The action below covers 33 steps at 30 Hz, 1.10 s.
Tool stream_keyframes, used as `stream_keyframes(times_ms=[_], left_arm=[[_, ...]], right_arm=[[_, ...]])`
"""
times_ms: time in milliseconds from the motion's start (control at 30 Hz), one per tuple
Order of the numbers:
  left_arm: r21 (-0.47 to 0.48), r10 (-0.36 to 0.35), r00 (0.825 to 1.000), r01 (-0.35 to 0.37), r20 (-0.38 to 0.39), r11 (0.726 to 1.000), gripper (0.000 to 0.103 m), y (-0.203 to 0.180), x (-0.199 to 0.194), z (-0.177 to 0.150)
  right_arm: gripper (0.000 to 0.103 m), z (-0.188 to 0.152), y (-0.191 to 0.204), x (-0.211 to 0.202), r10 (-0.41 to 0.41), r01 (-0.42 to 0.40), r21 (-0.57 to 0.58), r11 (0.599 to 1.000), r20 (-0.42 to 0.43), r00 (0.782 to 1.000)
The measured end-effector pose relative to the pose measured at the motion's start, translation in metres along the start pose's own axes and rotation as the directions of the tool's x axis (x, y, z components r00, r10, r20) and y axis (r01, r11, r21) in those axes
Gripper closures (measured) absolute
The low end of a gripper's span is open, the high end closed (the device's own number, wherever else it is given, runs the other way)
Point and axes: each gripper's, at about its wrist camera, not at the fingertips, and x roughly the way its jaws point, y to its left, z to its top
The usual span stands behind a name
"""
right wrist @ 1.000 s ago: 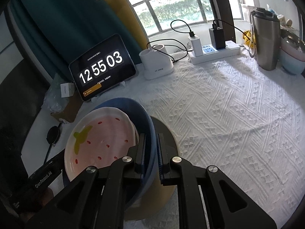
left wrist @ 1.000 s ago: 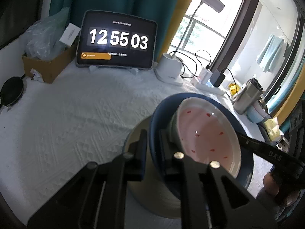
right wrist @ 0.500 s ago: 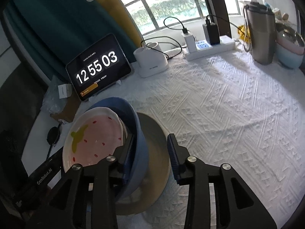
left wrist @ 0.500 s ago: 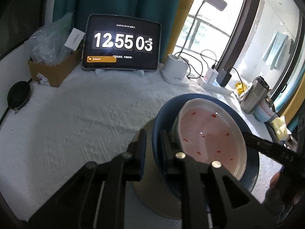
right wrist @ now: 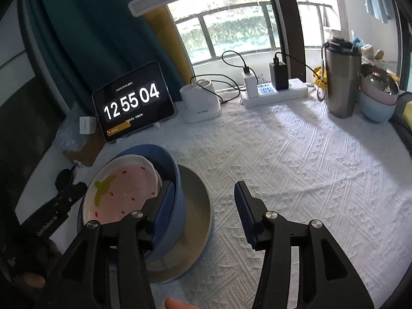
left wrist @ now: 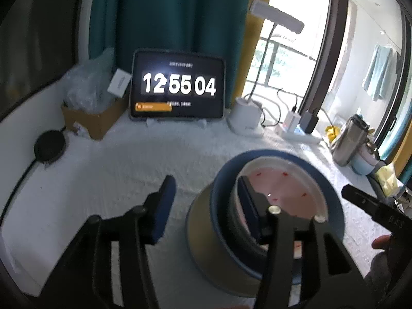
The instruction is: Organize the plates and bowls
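A stack of nested bowls stands on the white tablecloth: a pink bowl with red flecks [left wrist: 283, 193] inside a blue bowl [left wrist: 332, 206], inside a wide metal bowl [left wrist: 203, 234]. The stack also shows in the right wrist view: pink bowl [right wrist: 121, 193], blue bowl [right wrist: 175, 198], metal bowl [right wrist: 198, 206]. My left gripper [left wrist: 206, 200] is open, its jaws standing either side of the stack's left rim. My right gripper [right wrist: 203, 208] is open, its jaws astride the right rim. Neither holds anything.
A tablet clock [right wrist: 132, 103], lamp base [right wrist: 200, 103], power strip [right wrist: 275, 92], steel flask [right wrist: 341, 79] and stacked pastel bowls [right wrist: 377, 103] line the back of the table. A cardboard box [left wrist: 95, 121] and black disc [left wrist: 50, 146] sit at the left.
Both grippers were shut on the blue bowl's rim. The right one opened first, then the left. The stack now rests on the table and both grippers have drawn back a little.
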Motion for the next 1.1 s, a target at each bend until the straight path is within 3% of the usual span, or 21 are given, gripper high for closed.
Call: stream_keyframes(times_ms=[600, 900, 1100], left_arm=[[0.09, -0.071, 0.994, 0.064, 0.087, 0.994, 0.048, -0.029, -0.058, -0.012], [0.147, -0.115, 0.983, 0.094, 0.142, 0.985, 0.046, -0.042, -0.083, -0.025], [0.15, -0.161, 0.959, 0.128, 0.233, 0.98, 0.024, -0.047, -0.111, -0.03]], right_arm=[[0.05, -0.006, 0.008, -0.059, -0.031, 0.042, -0.109, 0.993, 0.1, 0.994], [0.05, -0.017, -0.012, -0.095, -0.05, 0.055, -0.036, 0.998, 0.136, 0.989], [0.05, -0.029, -0.019, -0.126, -0.107, 0.117, -0.041, 0.992, 0.193, 0.975]])
